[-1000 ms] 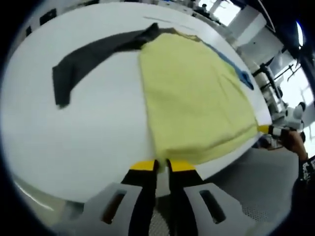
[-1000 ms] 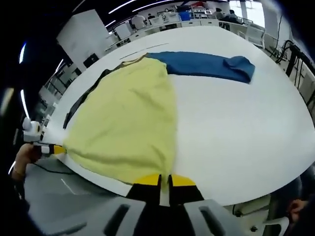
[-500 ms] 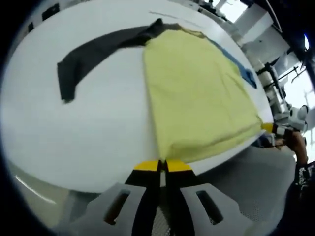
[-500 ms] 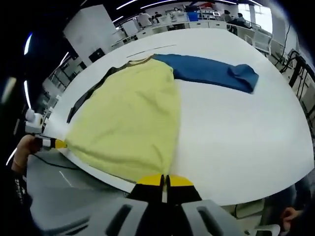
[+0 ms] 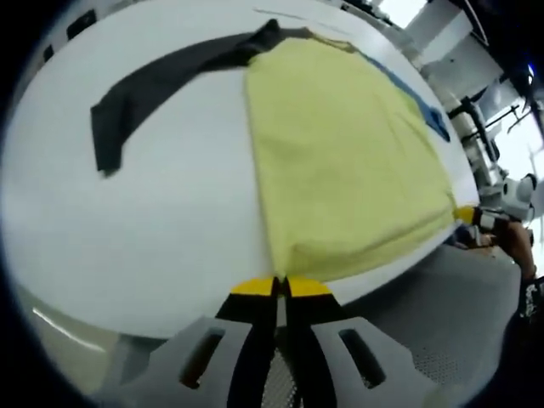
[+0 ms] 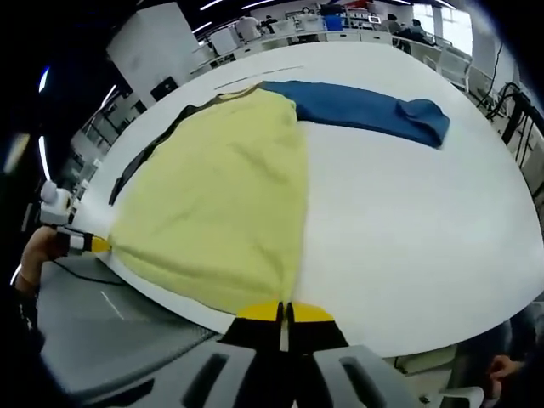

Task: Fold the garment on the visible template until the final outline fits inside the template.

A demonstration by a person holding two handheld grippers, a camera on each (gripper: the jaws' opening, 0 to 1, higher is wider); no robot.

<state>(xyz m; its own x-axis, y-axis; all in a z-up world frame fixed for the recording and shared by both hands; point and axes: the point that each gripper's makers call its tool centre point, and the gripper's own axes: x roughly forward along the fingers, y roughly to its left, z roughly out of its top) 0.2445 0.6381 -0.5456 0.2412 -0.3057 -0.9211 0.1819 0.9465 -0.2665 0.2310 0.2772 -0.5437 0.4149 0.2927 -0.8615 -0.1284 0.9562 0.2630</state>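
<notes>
A: Gripping the hem at both bottom corners, looks like. Left gripper (image 5: 281, 287) has its jaws pressed together right at the near corner of the yellow garment body (image 5: 340, 161); cloth edge runs into the tips, so I'd call it pinched, though the fabric between the jaws isn't clearly visible.

B: Right gripper (image 6: 285, 313)?

A: Same, jaws together on the other hem corner of the yellow body (image 6: 221, 195). Each gripper also shows in the other's view, at the far hem corner (image 5: 473, 216) (image 6: 89, 245), with a hand behind it.

B: Where's the garment?

A: Flat on the white table (image 6: 425, 229), hem at the near table edge, neck far. Dark grey sleeve (image 5: 149, 89) spread out to one side, blue sleeve (image 6: 365, 110) to the other. I can't make out a template outline, just a thin dark line (image 6: 259, 76) past the collar.

B: Step?

A: Judging it's the first fold, hem held, nothing folded yet. Sleeves still out.

B: Next?

A: Probably lift both corners together, carry the hem toward the collar, keep the edge level and taut so it lands square. Sleeves need tucking in too.
</notes>
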